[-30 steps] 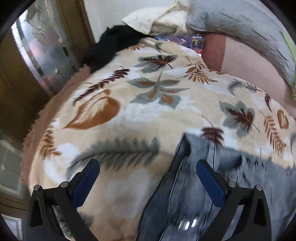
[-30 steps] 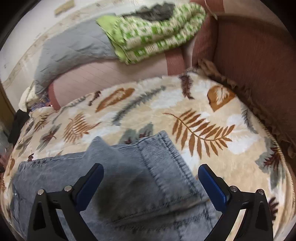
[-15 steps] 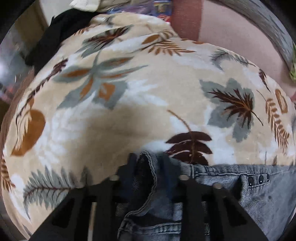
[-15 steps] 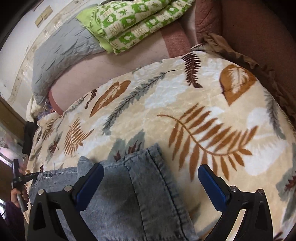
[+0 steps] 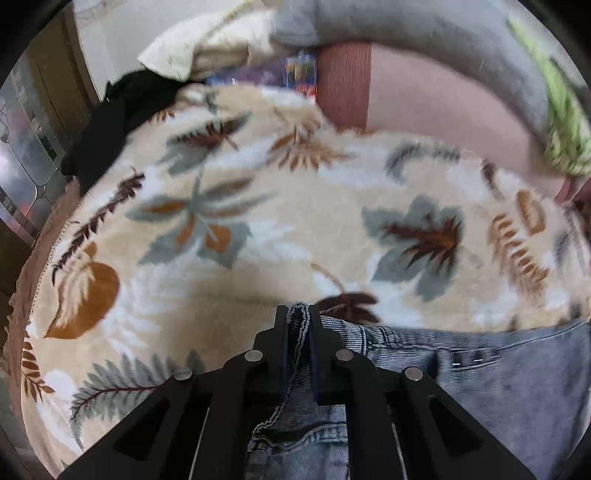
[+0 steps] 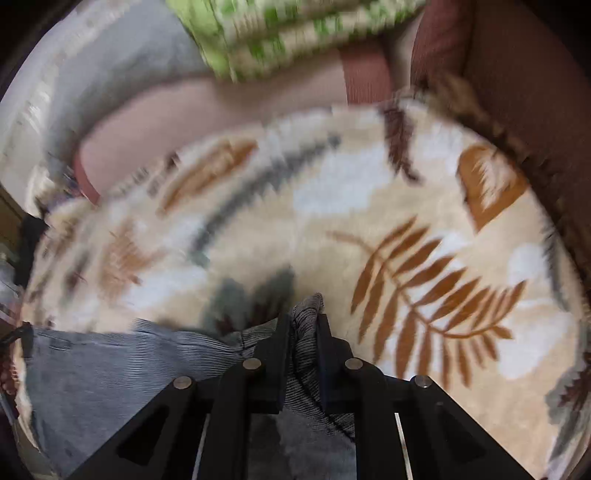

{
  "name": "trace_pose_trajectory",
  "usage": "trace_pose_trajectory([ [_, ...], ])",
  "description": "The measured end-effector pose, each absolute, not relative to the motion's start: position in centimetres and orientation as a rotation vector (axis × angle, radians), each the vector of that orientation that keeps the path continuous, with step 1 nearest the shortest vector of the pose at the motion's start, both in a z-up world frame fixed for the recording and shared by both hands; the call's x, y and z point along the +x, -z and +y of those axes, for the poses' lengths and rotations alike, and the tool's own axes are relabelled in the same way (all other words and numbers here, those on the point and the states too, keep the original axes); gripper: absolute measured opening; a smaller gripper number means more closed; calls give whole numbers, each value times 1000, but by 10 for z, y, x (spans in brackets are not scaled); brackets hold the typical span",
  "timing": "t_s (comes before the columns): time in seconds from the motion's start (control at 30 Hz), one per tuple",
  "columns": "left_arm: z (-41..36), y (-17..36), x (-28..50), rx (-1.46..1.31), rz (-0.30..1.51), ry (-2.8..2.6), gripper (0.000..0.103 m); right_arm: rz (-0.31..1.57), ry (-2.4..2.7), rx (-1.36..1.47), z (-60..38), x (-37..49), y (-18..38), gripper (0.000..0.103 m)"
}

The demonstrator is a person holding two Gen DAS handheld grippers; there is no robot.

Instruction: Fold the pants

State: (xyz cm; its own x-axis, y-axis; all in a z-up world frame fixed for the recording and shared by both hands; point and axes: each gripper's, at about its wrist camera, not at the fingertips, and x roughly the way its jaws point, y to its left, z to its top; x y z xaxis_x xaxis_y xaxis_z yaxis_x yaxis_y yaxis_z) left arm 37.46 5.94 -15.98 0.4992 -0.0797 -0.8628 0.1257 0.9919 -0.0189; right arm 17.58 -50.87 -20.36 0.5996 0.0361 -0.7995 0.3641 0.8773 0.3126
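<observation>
Grey-blue denim pants [image 5: 480, 376] lie on a leaf-patterned blanket [image 5: 240, 229]. My left gripper [image 5: 298, 317] is shut on the pants' waistband edge, which sticks up between the jaws. In the right wrist view the pants [image 6: 110, 369] stretch off to the left, and my right gripper [image 6: 303, 317] is shut on a bunched corner of them. The blanket [image 6: 424, 229] spreads ahead of both grippers. Both views are blurred by motion.
A grey quilt [image 5: 406, 33], a green patterned blanket [image 6: 280, 33] and a pale pillow [image 5: 207, 48] lie at the far side. A black garment [image 5: 110, 122] lies at the far left. A brown upholstered wall [image 6: 524, 92] borders the right.
Both grippers went from wide open to shut on the pants, the left first and the right in the last half second. Both views now tilt up along the blanket.
</observation>
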Motion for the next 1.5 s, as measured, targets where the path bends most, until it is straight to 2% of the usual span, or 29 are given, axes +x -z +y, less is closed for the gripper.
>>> trace_pose_trajectory([
  [0.2, 81, 86, 321, -12, 886, 199, 9, 741, 183, 497, -521, 106, 127, 13],
  [0.37, 112, 56, 247, -28, 795, 242, 9, 668, 165, 510, -520, 33, 109, 13],
  [0.47, 133, 69, 195, -31, 807, 243, 9, 698, 142, 524, -511, -11, 127, 13],
  [0.63, 162, 133, 120, -44, 953, 232, 9, 800, 105, 568, -492, -86, 174, 13],
  [0.77, 170, 180, 95, -37, 1057, 213, 10, 985, 55, 594, -481, -123, 223, 17],
  [0.83, 171, 187, 92, -33, 1078, 183, 16, 1092, 59, 574, -479, -128, 238, 20],
  [0.9, 178, 185, 90, -52, 1088, 176, 20, 1099, 58, 550, -480, -132, 236, 21],
  [0.97, 186, 179, 86, -52, 1079, 150, 23, 1046, 39, 548, -484, -135, 224, 31],
  [1.03, 197, 171, 79, -53, 1059, 116, 23, 989, 47, 543, -487, -131, 212, 72],
  [1.07, 201, 168, 75, -50, 1048, 94, 23, 942, 59, 532, -487, -127, 203, 76],
  [1.17, 212, 154, 63, -97, 1022, 73, 23, 882, 90, 529, -489, -103, 192, 76],
  [1.4, 173, 136, 53, -111, 970, 172, 24, 990, 171, 540, -498, -15, 215, 76],
  [1.47, 154, 136, 52, -97, 965, 217, 24, 1065, 184, 528, -496, 5, 231, 66],
  [1.5, 147, 135, 53, -92, 965, 232, 24, 1104, 181, 526, -495, 12, 239, 39],
])
